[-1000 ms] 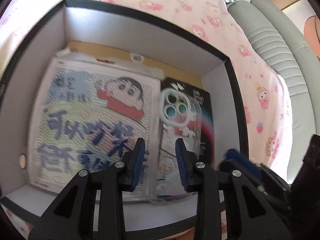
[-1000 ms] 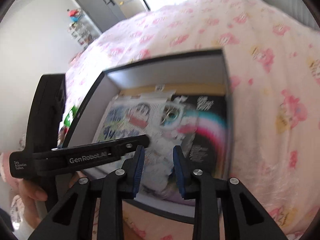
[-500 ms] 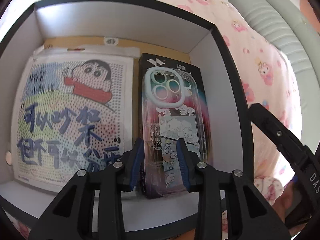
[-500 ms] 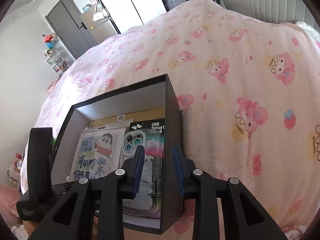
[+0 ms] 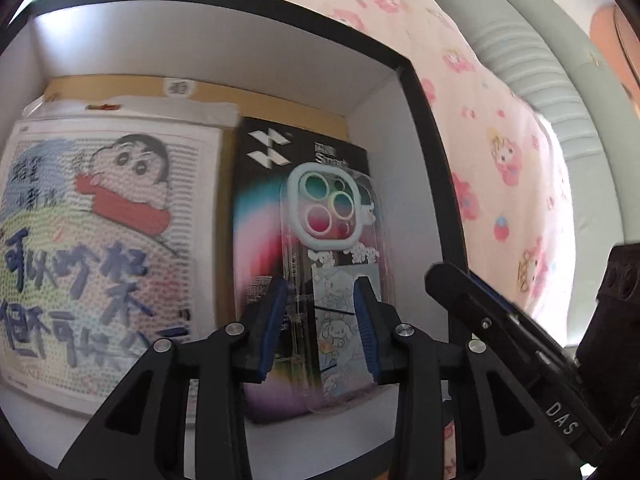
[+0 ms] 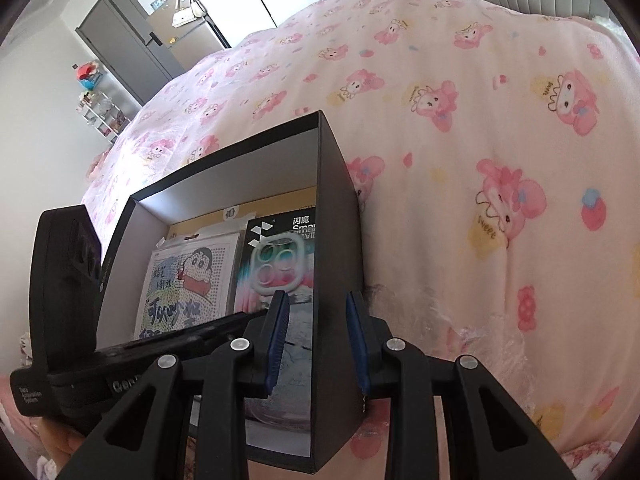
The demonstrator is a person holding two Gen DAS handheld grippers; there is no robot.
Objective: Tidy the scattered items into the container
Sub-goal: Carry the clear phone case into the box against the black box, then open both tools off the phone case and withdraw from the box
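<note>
Since the earlier frames your left tongs (image 5: pixel 322 320) have swung across the open black cardboard box with white inner walls (image 5: pixel 420 100). Their jaws have just been opening. The clear plastic phone case with a pale camera ring and cartoon print (image 5: pixel 326 208), earlier between the blue pads (image 5: pixel 276 320), now lies further toward the box's right wall. Your right tongs (image 6: pixel 316 336), earlier over the middle of the box, now stand at that wall.

Left wrist view: your left tongs stand apart above the lower half of the phone case. The pads do not press on it. The case lies flat inside the box on a black rectangular package with a rainbow-coloured band (image 5: pixel 260 200), which fills the right part of the box floor. Just beside it, on the left, lies a white dotted picture sheet with a cartoon boy and blue characters (image 5: pixel 100 240).

Right wrist view: your right tongs are drawn nearly together and carry nothing. The box's dark right wall (image 6: pixel 336 240) shows in the narrow gap between the pads; you cannot tell whether a pad touches it. The body of your left tool (image 6: pixel 68 280) stands at the left, over the box.

Both views: the box rests on a bed covered with a pink blanket printed with cartoon rabbits (image 6: pixel 460 140). A grey padded headboard (image 5: pixel 540 60) rises behind it.
</note>
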